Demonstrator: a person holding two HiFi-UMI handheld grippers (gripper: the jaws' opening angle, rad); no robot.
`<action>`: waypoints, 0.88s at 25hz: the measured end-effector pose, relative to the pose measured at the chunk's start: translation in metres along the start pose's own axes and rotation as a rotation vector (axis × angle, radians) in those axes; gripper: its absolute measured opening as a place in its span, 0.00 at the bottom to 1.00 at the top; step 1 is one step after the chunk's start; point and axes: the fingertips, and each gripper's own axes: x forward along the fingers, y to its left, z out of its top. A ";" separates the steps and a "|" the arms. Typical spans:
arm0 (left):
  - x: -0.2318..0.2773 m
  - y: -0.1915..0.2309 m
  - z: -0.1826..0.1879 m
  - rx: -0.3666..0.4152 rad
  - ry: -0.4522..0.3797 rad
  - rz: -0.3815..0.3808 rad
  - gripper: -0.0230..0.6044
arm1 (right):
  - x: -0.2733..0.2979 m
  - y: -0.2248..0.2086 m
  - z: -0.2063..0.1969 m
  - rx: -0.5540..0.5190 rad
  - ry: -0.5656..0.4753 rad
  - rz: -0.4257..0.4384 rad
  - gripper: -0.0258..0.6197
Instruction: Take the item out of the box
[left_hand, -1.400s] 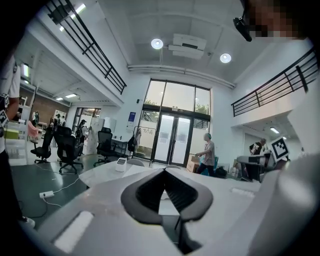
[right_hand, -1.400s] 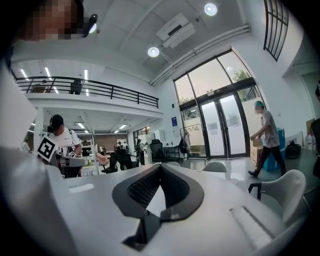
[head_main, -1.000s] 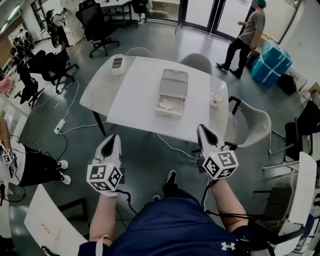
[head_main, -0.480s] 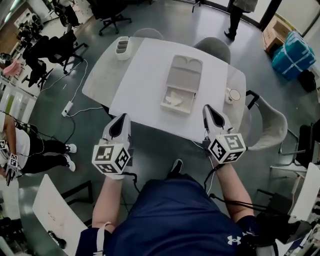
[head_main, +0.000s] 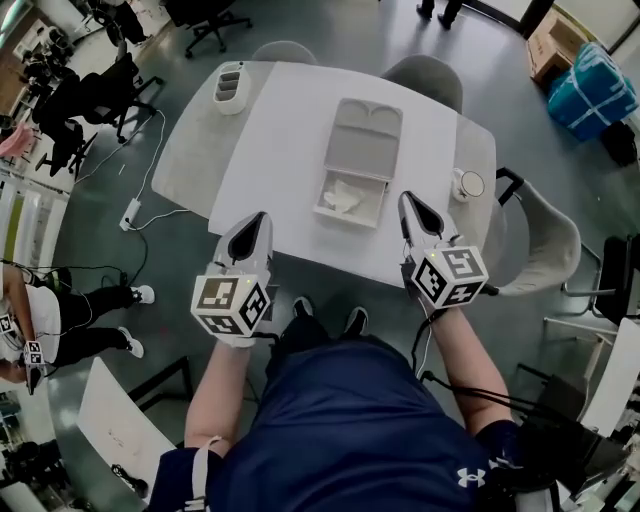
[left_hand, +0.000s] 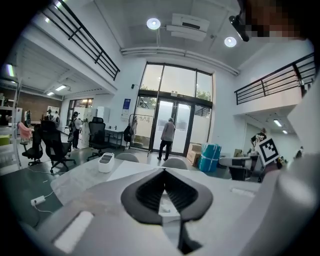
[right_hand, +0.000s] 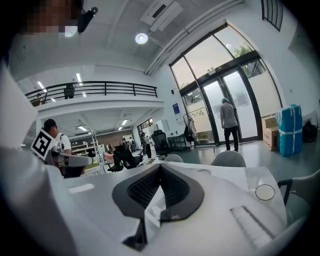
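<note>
**A:** L gripper (left_hand: 164, 171) jaws?

**B:** Pressing together, nothing btwn them. R gripper (right_hand: 159, 168) same: tips meeting, empty.

**A:** Where are they hanging?

**B:** Both hovering over the near edge of the white table (head_main: 280, 130), L at the left, R at the right, neither touching anything.

**A:** And the box?

**B:** The open box (head_main: 362, 128) is lying btwn them, farther in, w/ its lid folded flat on the far side. The crumpled white item (head_main: 345, 195) is sitting in the near half, well apart from both grippers.

**A:** Anything else?

**B:** A cup (head_main: 466, 185) is standing near the right edge, and a small grey organiser (head_main: 229, 84) is sitting at the far-left corner.
</note>
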 end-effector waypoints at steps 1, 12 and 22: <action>0.006 0.002 0.000 0.001 0.007 -0.013 0.04 | 0.004 -0.002 -0.001 0.000 0.005 -0.010 0.04; 0.089 0.034 0.005 0.080 0.082 -0.242 0.04 | 0.047 -0.022 -0.007 -0.003 0.036 -0.227 0.04; 0.165 0.061 0.107 0.169 -0.093 -0.243 0.04 | 0.088 -0.022 0.005 -0.207 0.082 -0.179 0.04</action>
